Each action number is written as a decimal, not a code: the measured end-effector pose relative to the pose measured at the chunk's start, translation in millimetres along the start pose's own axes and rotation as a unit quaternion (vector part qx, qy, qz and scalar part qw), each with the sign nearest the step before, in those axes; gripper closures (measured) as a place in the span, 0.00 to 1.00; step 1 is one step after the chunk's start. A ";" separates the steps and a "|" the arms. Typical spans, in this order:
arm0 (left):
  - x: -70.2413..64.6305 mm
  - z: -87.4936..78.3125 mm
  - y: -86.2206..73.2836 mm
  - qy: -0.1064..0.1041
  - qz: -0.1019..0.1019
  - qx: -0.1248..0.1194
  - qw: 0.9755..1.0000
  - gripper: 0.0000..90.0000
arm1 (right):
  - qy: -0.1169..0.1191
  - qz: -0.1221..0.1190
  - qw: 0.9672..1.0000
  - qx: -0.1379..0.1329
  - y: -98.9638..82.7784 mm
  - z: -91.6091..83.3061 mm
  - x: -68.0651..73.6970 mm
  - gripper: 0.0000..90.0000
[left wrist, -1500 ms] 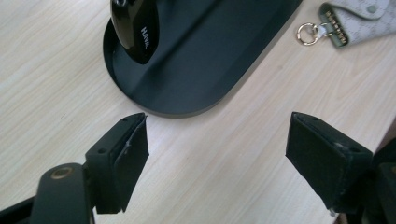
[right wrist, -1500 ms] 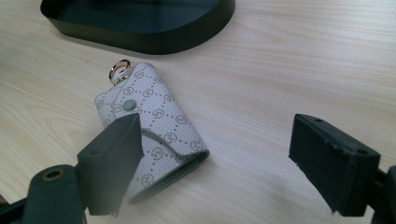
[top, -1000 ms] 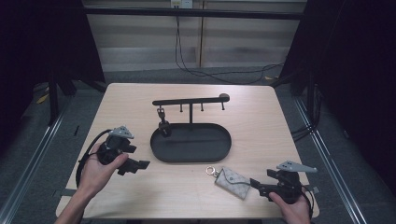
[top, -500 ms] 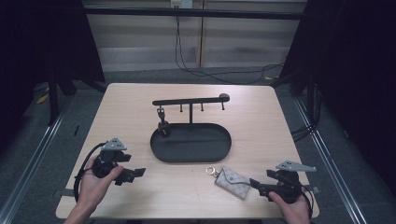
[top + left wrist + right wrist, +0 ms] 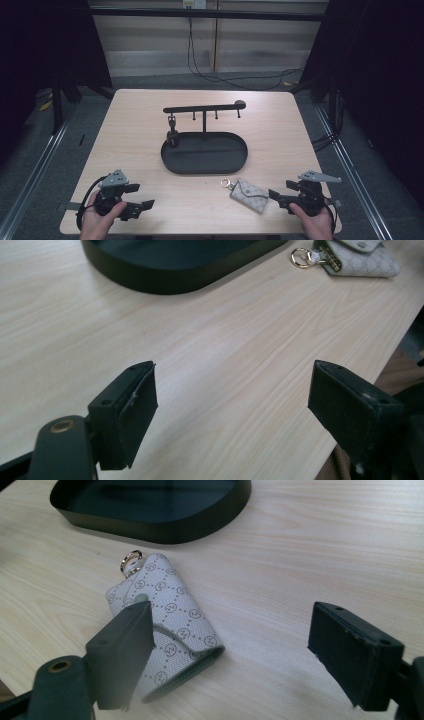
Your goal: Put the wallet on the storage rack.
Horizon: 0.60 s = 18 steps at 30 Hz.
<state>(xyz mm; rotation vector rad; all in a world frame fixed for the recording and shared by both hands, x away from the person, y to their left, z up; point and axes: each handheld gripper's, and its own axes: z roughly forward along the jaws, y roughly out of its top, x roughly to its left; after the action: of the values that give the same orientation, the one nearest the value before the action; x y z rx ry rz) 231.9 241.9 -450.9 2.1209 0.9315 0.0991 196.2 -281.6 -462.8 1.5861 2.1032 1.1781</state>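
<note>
Step in hand: approach to the pouch, grasp not yet made.

The right gripper point(image 5: 227, 650) sits low at the pouch point(image 5: 165, 640), jaws wide and just closing slightly; the pouch lies partly between them, pads not pressing. Next move likely calls for centring the jaws over the pouch, then closing. The left gripper point(image 5: 139, 196) rests wide and empty. The pouch point(image 5: 249, 195) is small, grey, monogrammed, flap shut, ring point(image 5: 131, 560) toward the tray point(image 5: 172, 165), on the table point(image 5: 130, 125) beside it.
</note>
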 end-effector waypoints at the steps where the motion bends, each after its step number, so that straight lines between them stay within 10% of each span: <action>1: 1.2 0.8 -4.1 0.003 -0.007 0.003 1.000 0.21 | -0.005 0.000 1.000 0.004 0.8 0.2 0.1 0.21; 9: 12.1 2.6 -16.0 -0.007 -0.015 -0.002 1.000 0.21 | 0.019 -0.015 0.999 0.048 9.3 11.2 10.7 0.21; 18: 15.4 7.7 -16.2 0.008 -0.008 0.008 1.000 0.22 | 0.038 -0.089 0.992 0.076 31.4 18.5 35.4 0.32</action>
<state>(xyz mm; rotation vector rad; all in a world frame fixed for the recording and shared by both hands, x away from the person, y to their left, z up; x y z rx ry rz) 236.4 253.5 -471.0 2.1297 0.9617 0.0998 216.1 -239.3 -442.9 1.3968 2.3780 1.0573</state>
